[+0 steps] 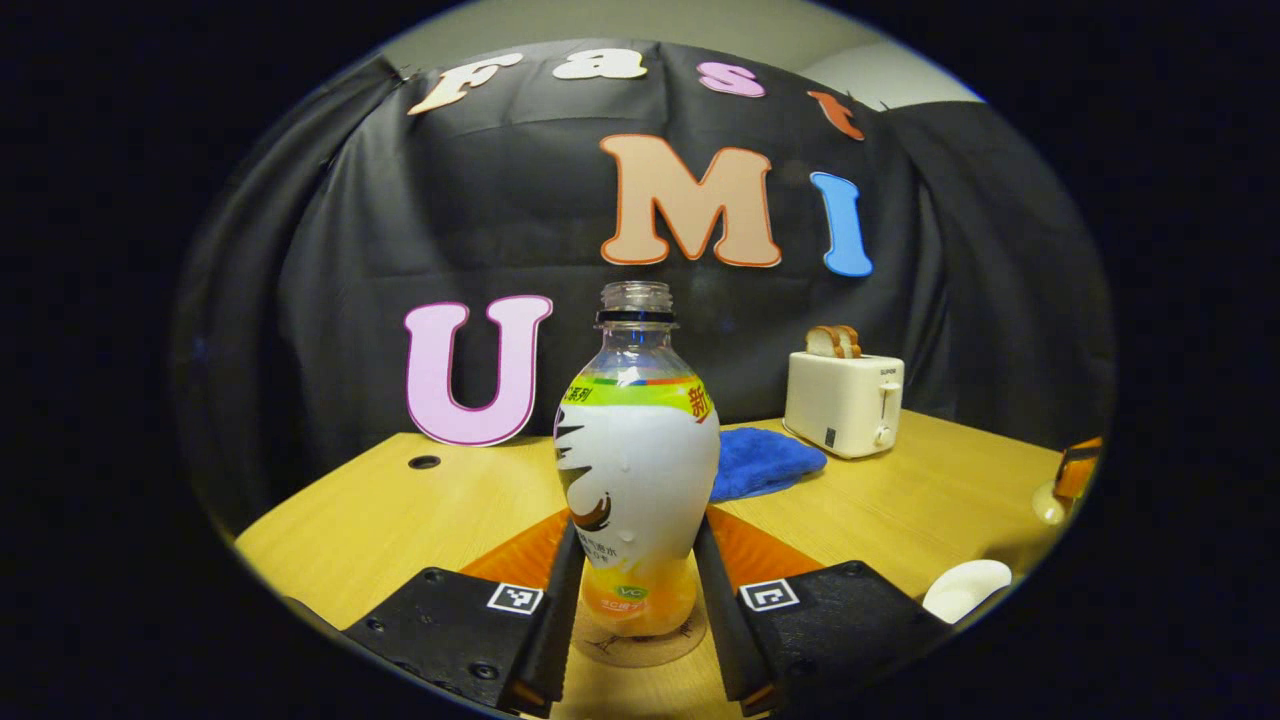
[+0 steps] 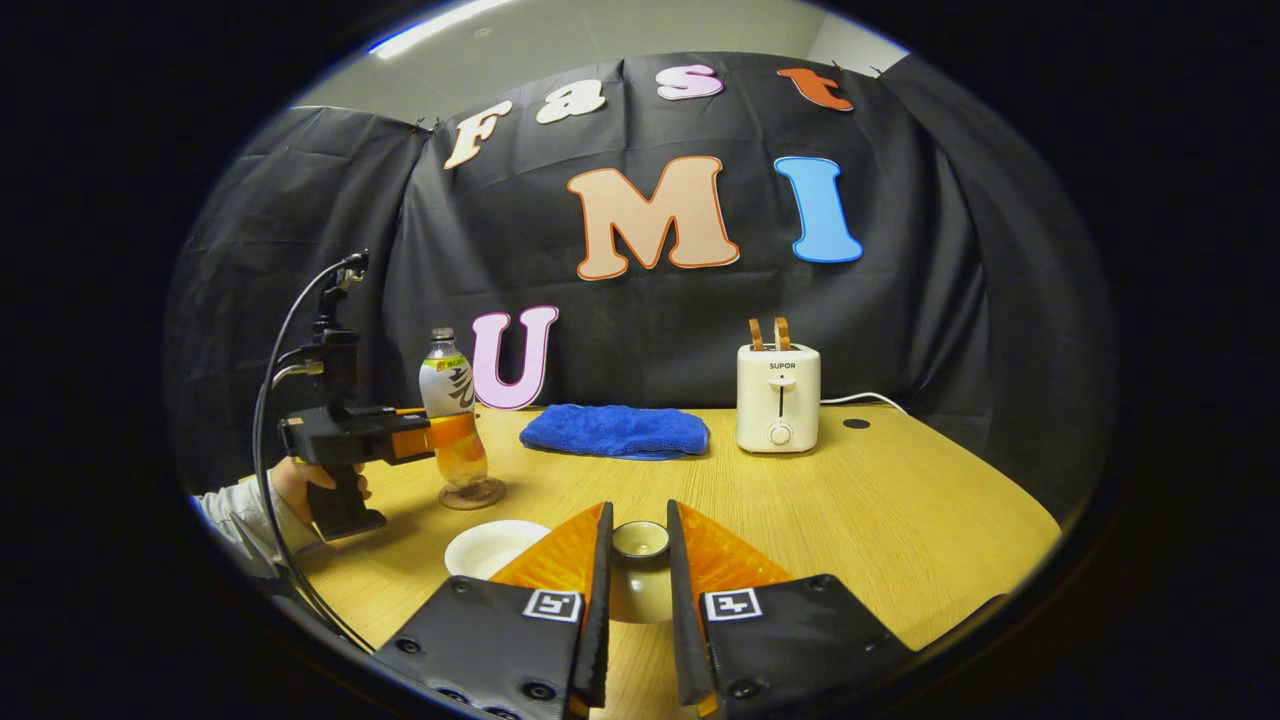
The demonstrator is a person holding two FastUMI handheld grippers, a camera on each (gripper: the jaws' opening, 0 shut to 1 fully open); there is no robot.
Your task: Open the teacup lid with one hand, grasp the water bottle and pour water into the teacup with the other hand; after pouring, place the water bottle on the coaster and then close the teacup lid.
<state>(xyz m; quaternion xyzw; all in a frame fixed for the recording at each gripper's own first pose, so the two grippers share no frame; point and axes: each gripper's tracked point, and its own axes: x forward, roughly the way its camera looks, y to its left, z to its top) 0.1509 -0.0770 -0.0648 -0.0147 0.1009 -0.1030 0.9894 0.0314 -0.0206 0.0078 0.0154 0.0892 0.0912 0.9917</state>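
Clear plastic water bottle (image 1: 636, 470), uncapped, stands on round wooden coaster (image 1: 640, 640), pinched between left gripper (image 1: 636, 600) fingers. Right gripper view: right gripper (image 2: 638, 590) clamps white teacup lid (image 2: 640, 570); open teacup (image 2: 495, 546) front-left.

Clear bottle (image 1: 636, 470) with white, green and orange label, blue cloth (image 2: 615, 431) toward the desk's (image 2: 900, 520) far edge, cream toaster (image 2: 778, 397) holding brown toast, pale wood-grain desk, white lid (image 2: 495, 546), beige teacup (image 2: 639, 570)

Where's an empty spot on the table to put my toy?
Bare table lies in front of the toaster and blue towel. The left is crowded: water bottle, coaster, teacup.
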